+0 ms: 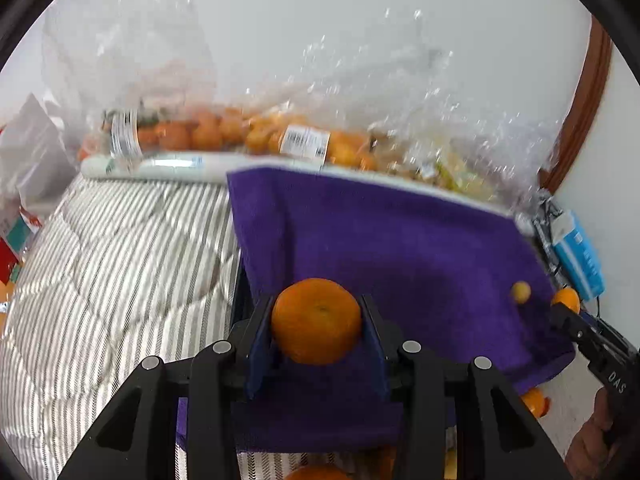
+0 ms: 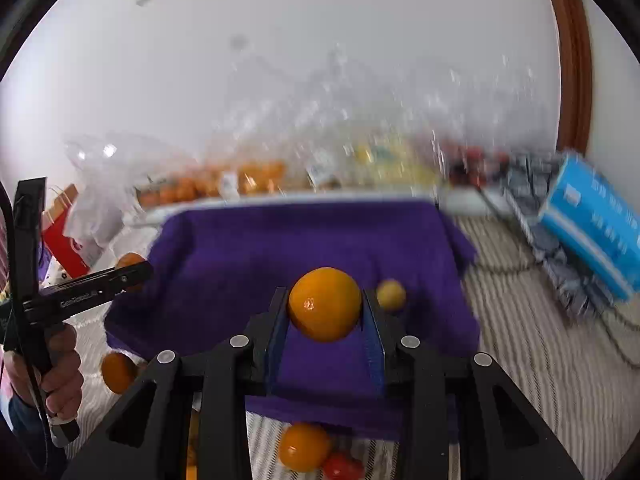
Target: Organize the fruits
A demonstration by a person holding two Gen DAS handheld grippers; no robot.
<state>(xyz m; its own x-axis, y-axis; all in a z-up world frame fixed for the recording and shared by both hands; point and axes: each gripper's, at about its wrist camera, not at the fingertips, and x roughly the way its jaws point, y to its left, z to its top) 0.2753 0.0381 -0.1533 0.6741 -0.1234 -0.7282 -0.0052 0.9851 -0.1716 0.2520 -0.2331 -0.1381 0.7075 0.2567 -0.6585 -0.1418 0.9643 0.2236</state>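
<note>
My left gripper (image 1: 317, 322) is shut on a dimpled orange mandarin (image 1: 316, 320), held above the near edge of a purple cloth (image 1: 400, 248). My right gripper (image 2: 325, 304) is shut on a smooth orange fruit (image 2: 325, 304) above the same purple cloth (image 2: 280, 248). A small yellow fruit (image 2: 391, 294) lies on the cloth just right of my right gripper; it also shows in the left wrist view (image 1: 521, 291). Loose orange fruits (image 2: 304, 446) and a red one (image 2: 342, 466) lie on the striped bedding below the cloth.
Clear plastic bags of oranges (image 1: 224, 132) and other fruit line the back by the wall. A blue box (image 2: 596, 220) lies at the right. A red and white package (image 2: 66, 240) sits at the left. Striped quilt (image 1: 100, 272) covers the surface.
</note>
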